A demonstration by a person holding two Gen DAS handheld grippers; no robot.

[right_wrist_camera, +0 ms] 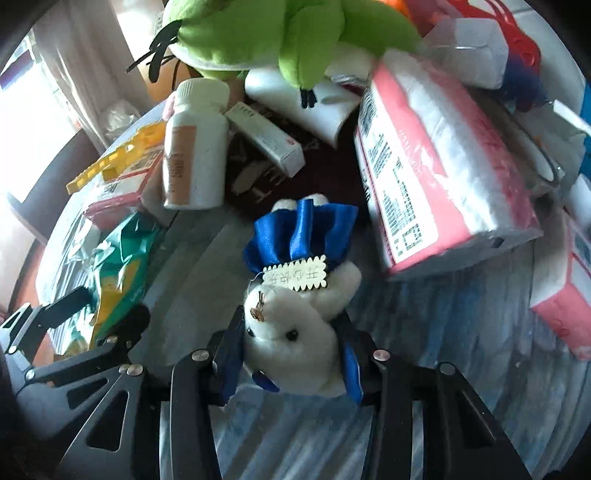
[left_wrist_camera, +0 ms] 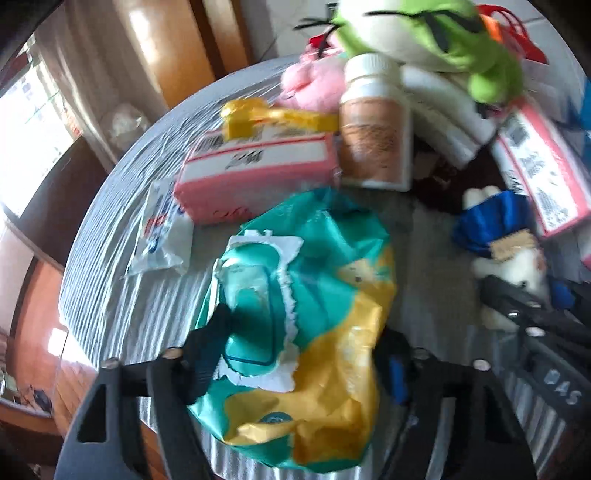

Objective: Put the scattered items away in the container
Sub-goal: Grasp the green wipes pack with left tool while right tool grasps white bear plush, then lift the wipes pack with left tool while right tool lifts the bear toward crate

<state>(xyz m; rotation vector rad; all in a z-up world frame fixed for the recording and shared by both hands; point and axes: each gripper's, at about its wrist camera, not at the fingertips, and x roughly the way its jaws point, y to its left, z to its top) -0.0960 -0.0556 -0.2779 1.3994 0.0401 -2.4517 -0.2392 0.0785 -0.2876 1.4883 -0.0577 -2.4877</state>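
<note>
Right at the bottom of the right wrist view, the right gripper [right_wrist_camera: 291, 354] has its two fingers pinched onto the head of a little white plush bear [right_wrist_camera: 295, 325], which lies on the round table [right_wrist_camera: 424, 332] wearing a blue satin skirt with a scalloped paper tag. Over in the left wrist view, the left gripper [left_wrist_camera: 295, 354] is clamped on a teal-and-yellow wet wipes pack [left_wrist_camera: 306, 295], pads pressing both sides, the torn white label facing up. The table is wrapped in wrinkly clear plastic. Just past the wipes there's a pink tissue pack [left_wrist_camera: 255, 177] with a small white sachet [left_wrist_camera: 162, 232] beside it and a yellow plastic clip [left_wrist_camera: 269, 118] lying on top. A white pill bottle [right_wrist_camera: 195, 147] stands upright a bit further on, next to a small white box [right_wrist_camera: 266, 136]. A second, bigger pink tissue pack [right_wrist_camera: 439, 177] leans tilted on the right. At the far end a green plush toy [right_wrist_camera: 277, 33] sprawls over the pile, with something red and plastic behind it, too blurry to say what. Can't tell which thing is the container.
</note>
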